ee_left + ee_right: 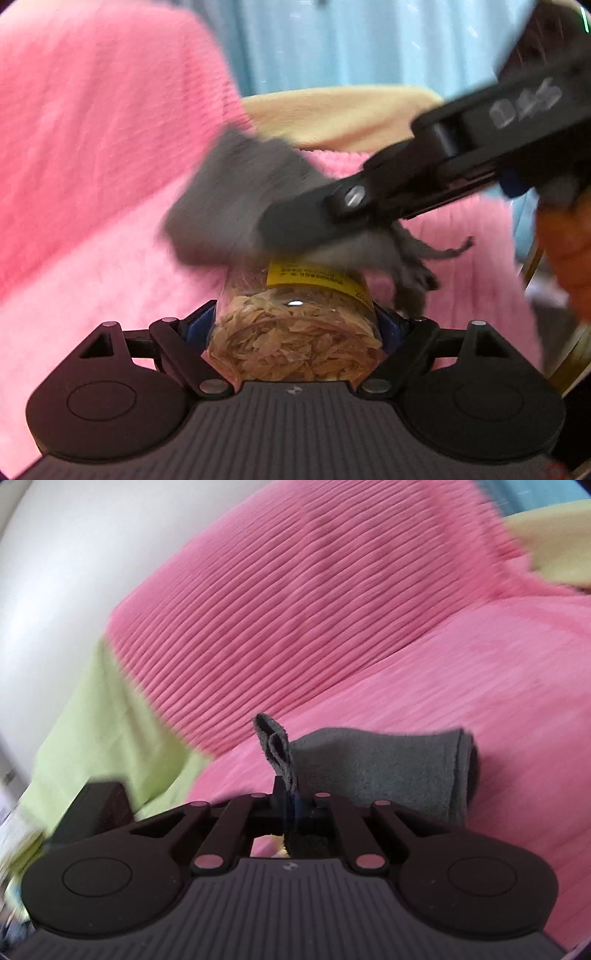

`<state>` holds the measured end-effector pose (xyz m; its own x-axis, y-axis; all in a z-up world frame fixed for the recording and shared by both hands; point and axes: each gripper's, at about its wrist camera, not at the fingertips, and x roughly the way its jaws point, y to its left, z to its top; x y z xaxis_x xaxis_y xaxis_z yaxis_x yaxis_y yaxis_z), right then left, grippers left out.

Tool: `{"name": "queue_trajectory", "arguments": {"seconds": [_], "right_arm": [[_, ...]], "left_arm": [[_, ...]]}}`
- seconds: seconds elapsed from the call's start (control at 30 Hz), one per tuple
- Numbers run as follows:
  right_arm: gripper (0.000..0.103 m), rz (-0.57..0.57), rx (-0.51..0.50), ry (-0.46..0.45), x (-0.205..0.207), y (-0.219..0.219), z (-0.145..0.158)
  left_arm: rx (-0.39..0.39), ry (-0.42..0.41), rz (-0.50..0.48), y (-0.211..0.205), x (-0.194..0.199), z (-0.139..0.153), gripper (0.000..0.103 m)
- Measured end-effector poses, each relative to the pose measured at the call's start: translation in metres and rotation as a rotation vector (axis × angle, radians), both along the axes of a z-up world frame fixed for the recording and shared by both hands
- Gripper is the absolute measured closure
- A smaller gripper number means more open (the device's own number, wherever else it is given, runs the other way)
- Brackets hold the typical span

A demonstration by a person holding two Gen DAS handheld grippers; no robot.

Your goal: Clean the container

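Note:
A clear jar (295,332) filled with tan flakes and carrying a yellow label sits between the fingers of my left gripper (295,317), which is shut on it. A grey cloth (229,206) lies blurred over the jar's far end. My right gripper (295,225) comes in from the upper right and presses the cloth onto the jar. In the right wrist view my right gripper (291,797) is shut on a fold of the grey cloth (373,771), which hangs off to the right. The jar is hidden there.
Pink ribbed fabric (92,166) (314,620) fills the background behind both grippers. A pale yellow-green cloth (107,731) (332,114) lies beside it, with light blue fabric (351,40) above. An orange-gloved hand (565,258) holds the right gripper. A white wall (55,554) stands at left.

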<state>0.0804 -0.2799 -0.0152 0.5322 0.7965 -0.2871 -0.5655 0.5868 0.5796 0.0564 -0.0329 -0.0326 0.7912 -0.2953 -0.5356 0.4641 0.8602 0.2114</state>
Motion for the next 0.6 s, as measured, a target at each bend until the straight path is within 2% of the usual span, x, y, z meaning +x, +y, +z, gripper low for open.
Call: {"name": "queue_trajectory", "arguments": {"seconds": [0.13,0.2,0.27,0.3,0.37,0.43,0.47,0.53,0.6], "right_arm": [[0.102,0.017,-0.035,-0.027,-0.003,0.005,0.002],[0.102,-0.084,-0.042,-0.028,0.008,-0.004,0.001],[0.102,-0.088,-0.024,-0.021,0.01,-0.005,-0.002],[0.102,-0.089,-0.014,-0.017,0.011,-0.005,-0.004],[0.102,-0.062,-0.012,-0.01,0.008,-0.004,-0.003],[0.102,-0.035,-0.01,-0.004,0.005,-0.002,-0.003],[0.102,-0.022,-0.009,-0.001,0.003,-0.002,-0.003],[0.102,0.005,-0.006,0.006,0.0,0.0,-0.002],[0.101,0.032,-0.004,0.012,-0.003,0.001,-0.002]], "left_arm": [[0.132,-0.072,-0.032,-0.017,-0.004,-0.005,0.018],[0.152,-0.086,-0.034,-0.021,-0.003,-0.007,0.018],[0.106,-0.062,-0.02,-0.018,0.004,-0.006,0.018],[0.052,-0.025,-0.008,-0.01,0.007,-0.005,0.017],[-0.103,0.077,0.009,0.008,0.018,-0.003,0.014],[-0.258,0.155,0.028,0.025,0.03,-0.003,0.015],[-0.306,0.178,0.034,0.031,0.034,-0.003,0.016],[-0.304,0.173,0.033,0.029,0.037,-0.004,0.017],[-0.248,0.143,0.023,0.023,0.037,-0.004,0.018]]}}
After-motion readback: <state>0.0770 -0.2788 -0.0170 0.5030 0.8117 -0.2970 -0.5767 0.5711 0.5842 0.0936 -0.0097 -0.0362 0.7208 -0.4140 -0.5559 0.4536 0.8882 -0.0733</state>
